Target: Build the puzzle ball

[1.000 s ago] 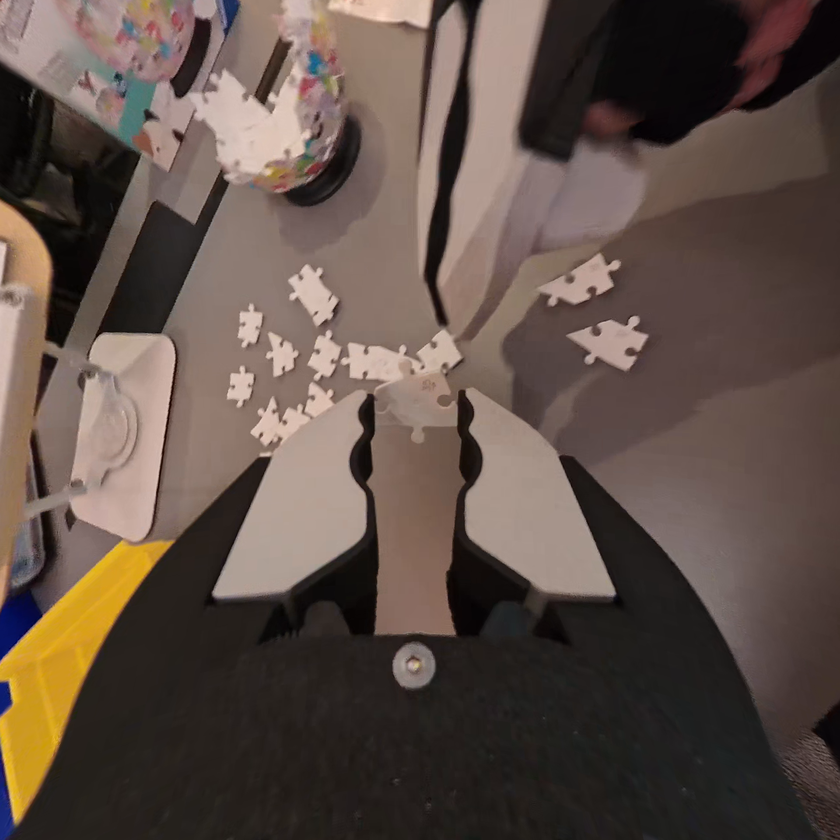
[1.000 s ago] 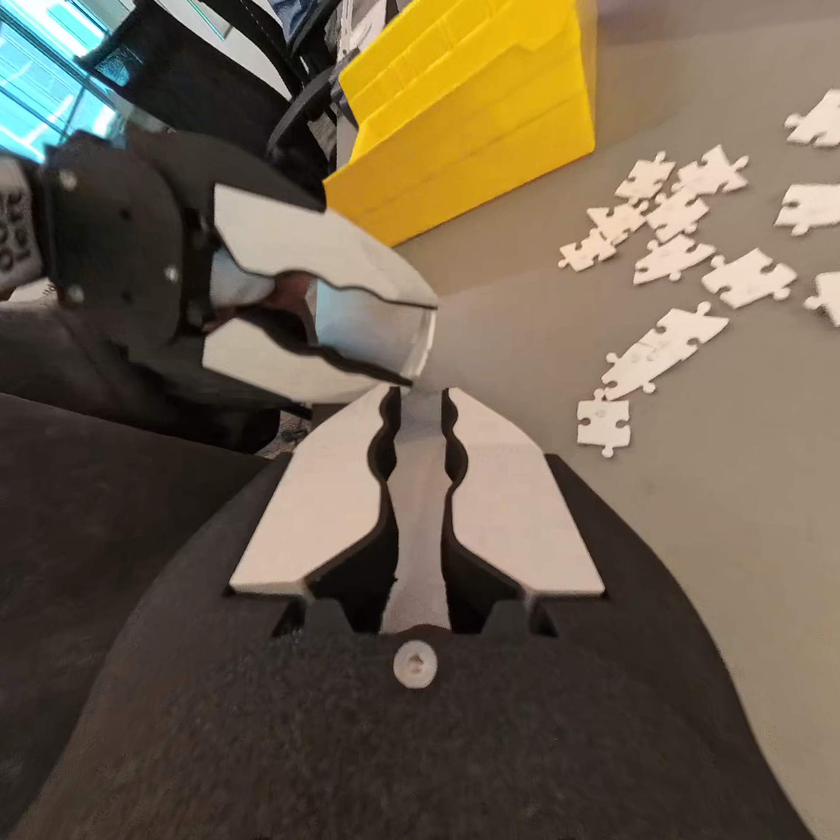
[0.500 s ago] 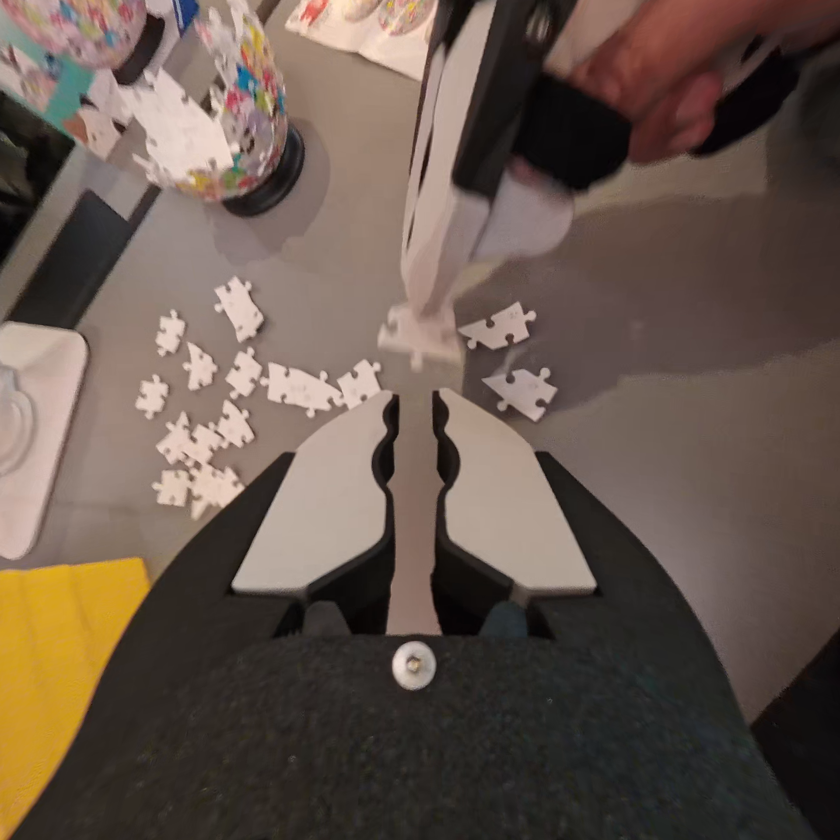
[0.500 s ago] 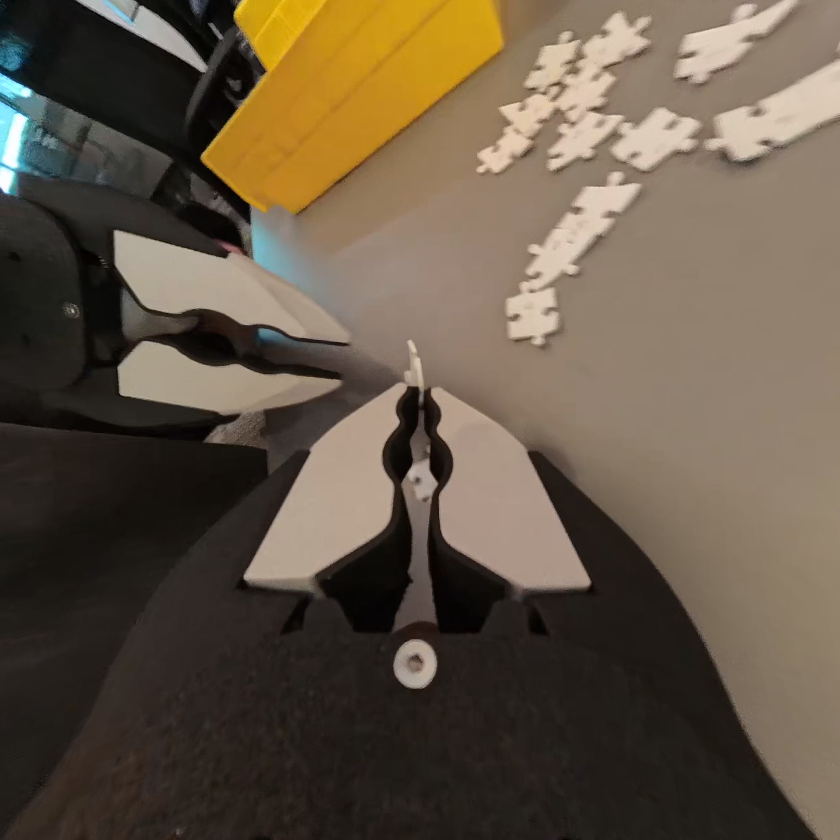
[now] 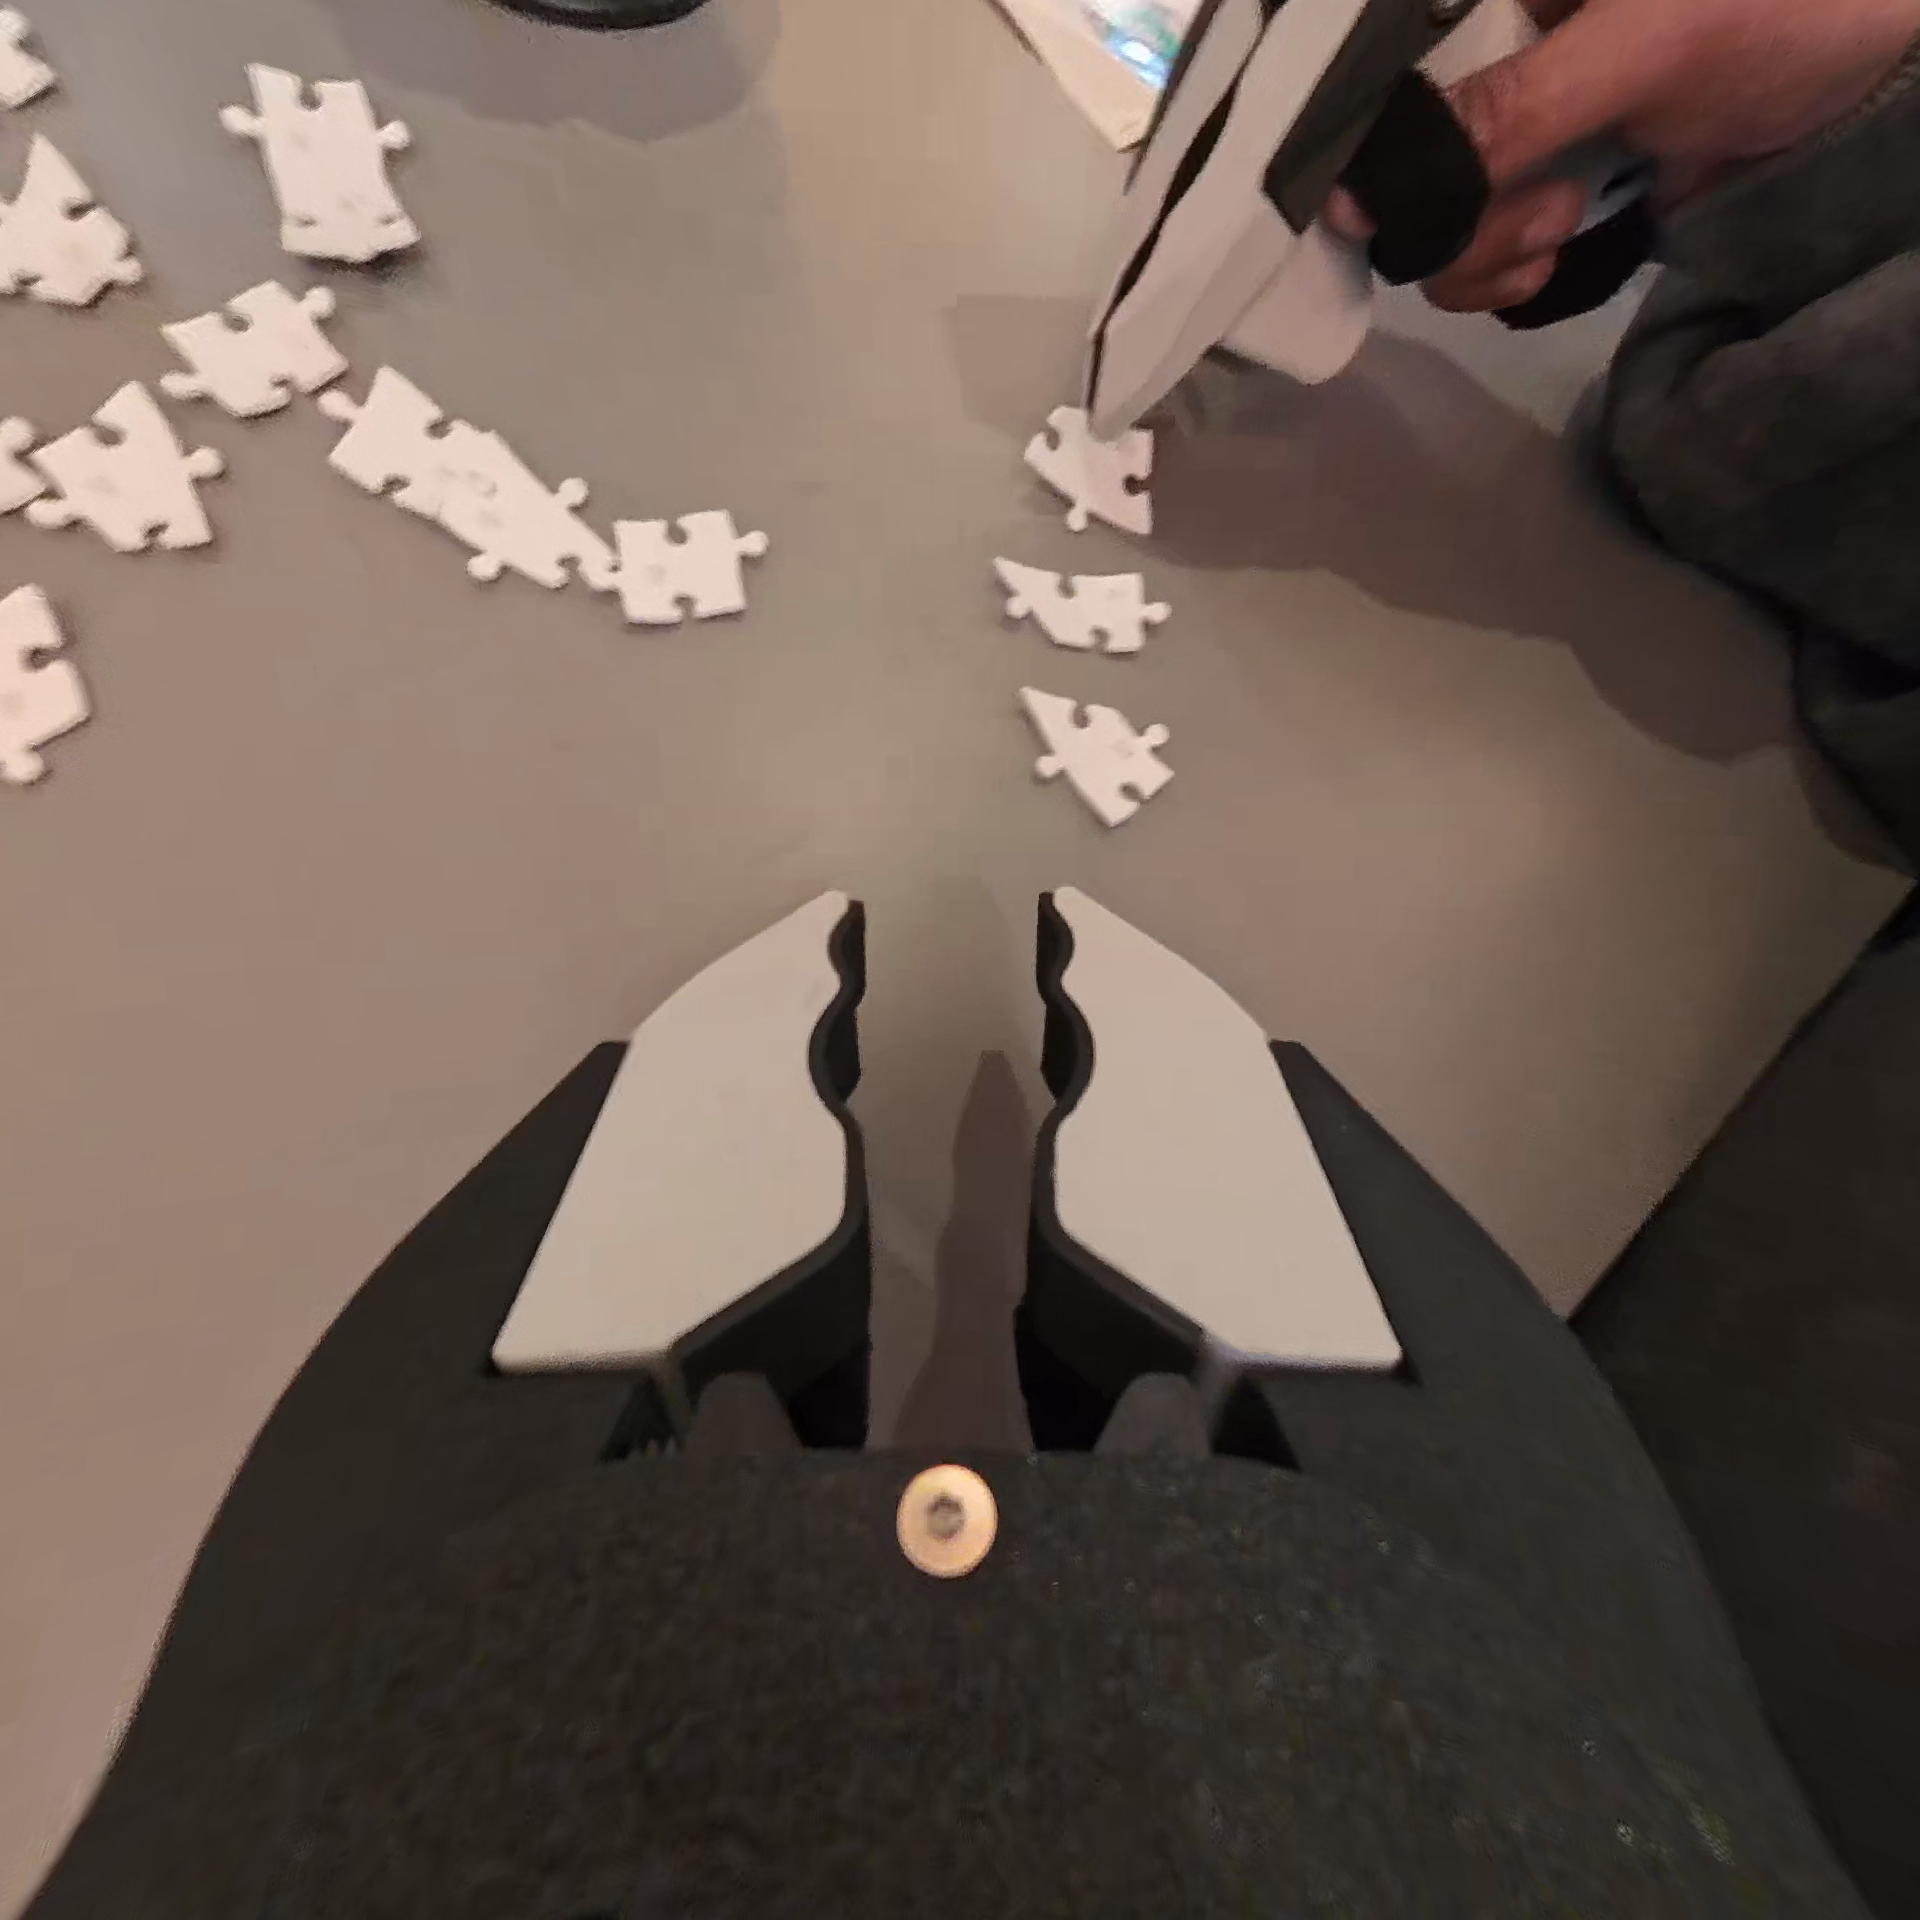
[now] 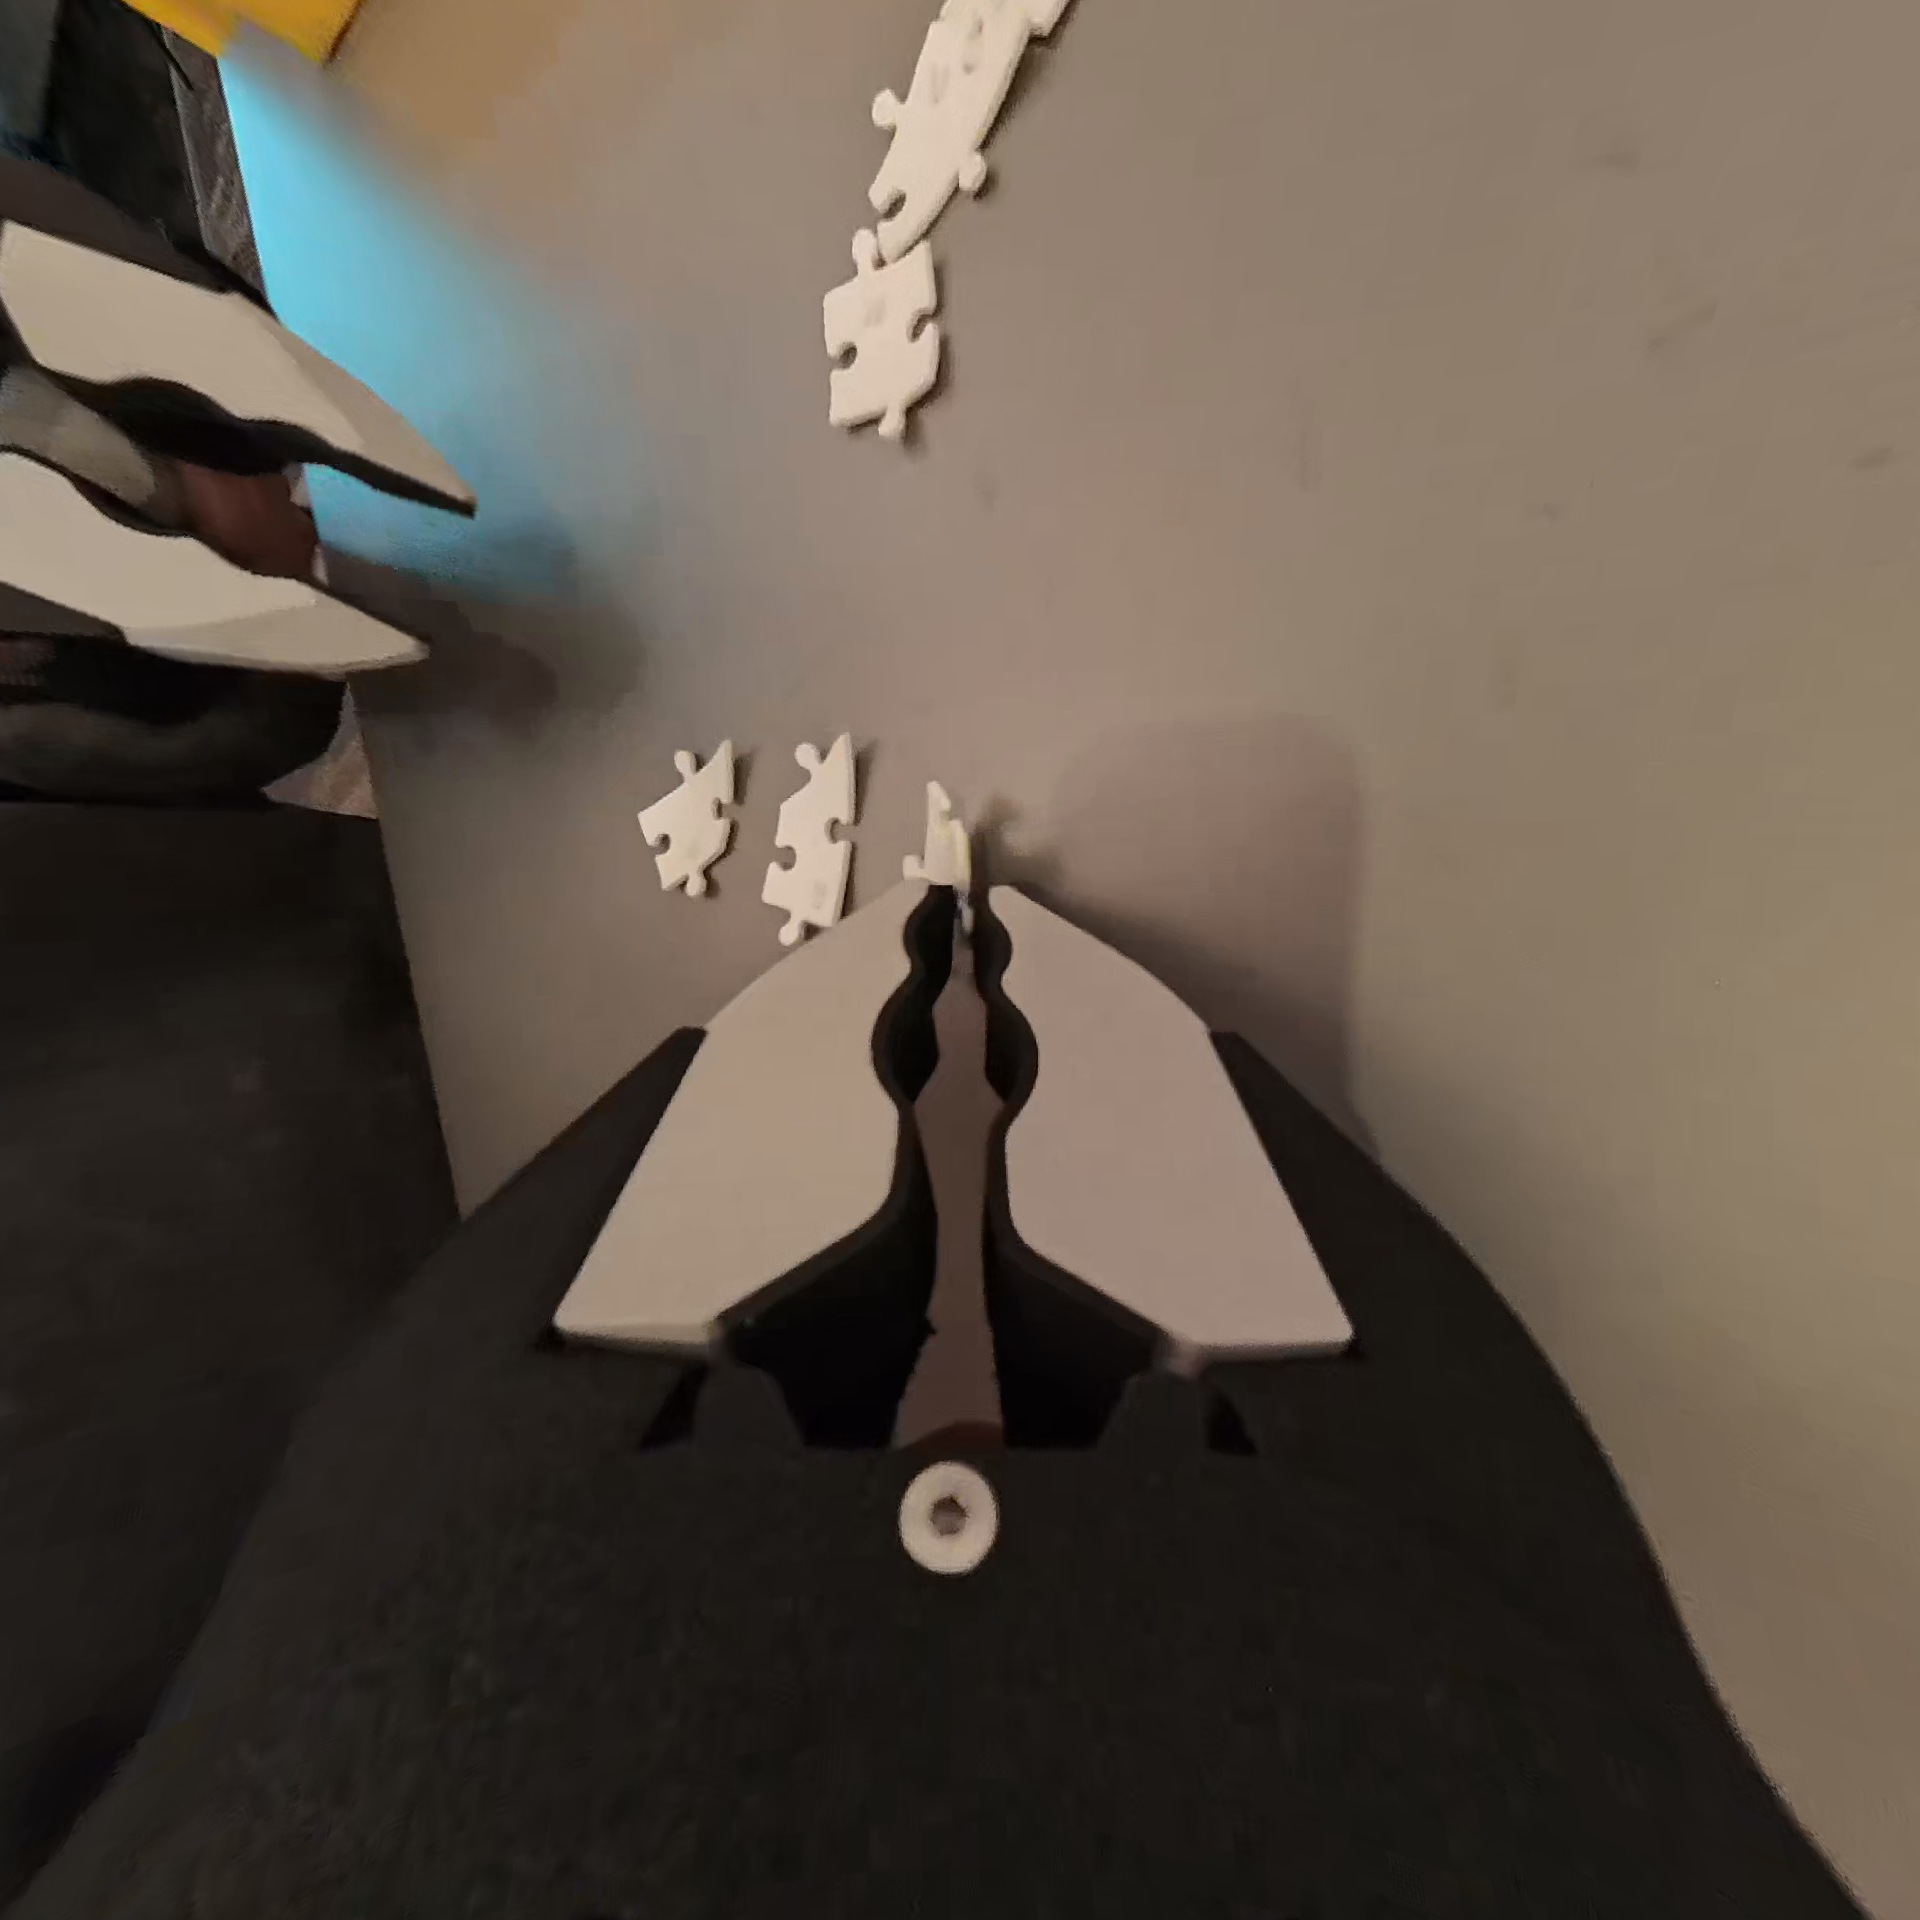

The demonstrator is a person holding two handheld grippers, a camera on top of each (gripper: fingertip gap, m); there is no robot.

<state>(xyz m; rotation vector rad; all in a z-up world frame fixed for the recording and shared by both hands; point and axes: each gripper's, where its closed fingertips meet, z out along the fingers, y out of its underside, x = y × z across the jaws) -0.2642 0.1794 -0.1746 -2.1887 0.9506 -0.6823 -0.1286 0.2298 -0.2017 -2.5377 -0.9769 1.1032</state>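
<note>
While left tool [image 5: 951,914] gapes empty, right tool [image 6: 954,896] pinches puzzle piece [image 6: 941,844] (markings illegible) against table [image 6: 1455,520].

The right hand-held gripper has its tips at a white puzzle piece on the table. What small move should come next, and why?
Probably the right hand-held gripper should open slightly and lift straight up. Its tips meet the puzzle piece, which is down on the grey table in line with two other pieces. Whether the grip is already loose, I cannot tell.
</note>
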